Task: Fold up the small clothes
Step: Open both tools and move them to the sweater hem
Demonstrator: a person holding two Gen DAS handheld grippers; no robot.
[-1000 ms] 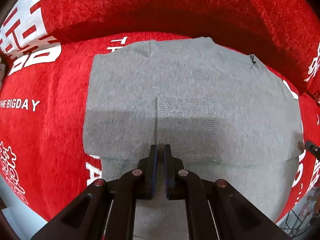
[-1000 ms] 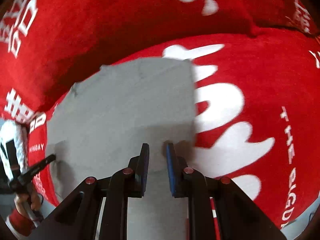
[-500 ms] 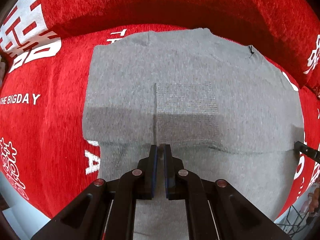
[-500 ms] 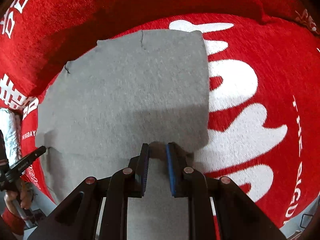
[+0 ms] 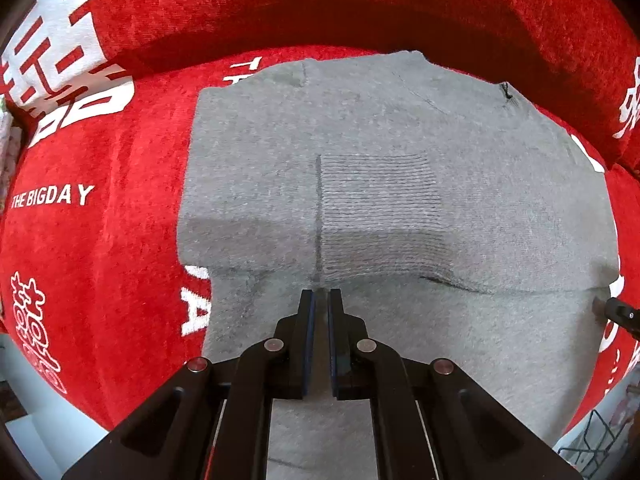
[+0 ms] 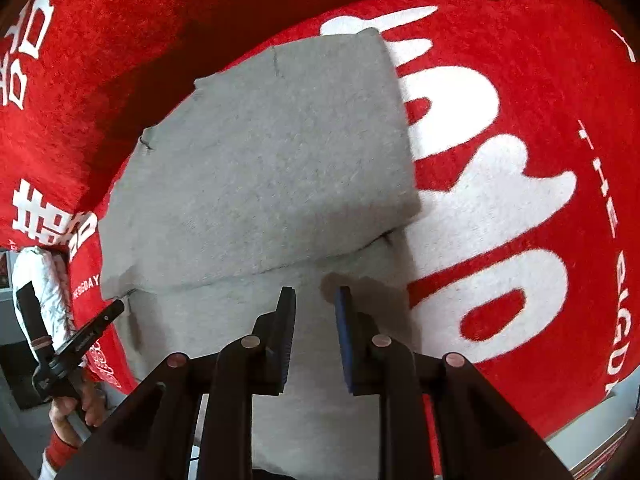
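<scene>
Grey knit garment (image 5: 400,200) lying flat on a red sofa seat (image 5: 100,240) printed with white lettering; the backrest (image 5: 320,12) rises at 12 o'clock. The garment's far part is doubled over the near part, and the fold's free edge (image 5: 440,280) runs across the left wrist view just beyond the fingertips. A ribbed patch (image 5: 380,208) sits at the centre of the upper layer, with a dark seam line along its 9 o'clock side.

Left gripper (image 5: 319,300): jaws almost closed, only a thin slit between the blue pads; whether cloth is pinched there cannot be told. It hovers over or rests on the lower layer, at the fold's edge.

Right gripper (image 6: 315,300): jaws parted by a clear gap, holding nothing, above the lower layer near the garment's (image 6: 260,160) 3 o'clock edge. In this view the left gripper's tip meets the garment's 9 o'clock edge, and the left hand (image 6: 72,404) shows at 8 o'clock.
</scene>
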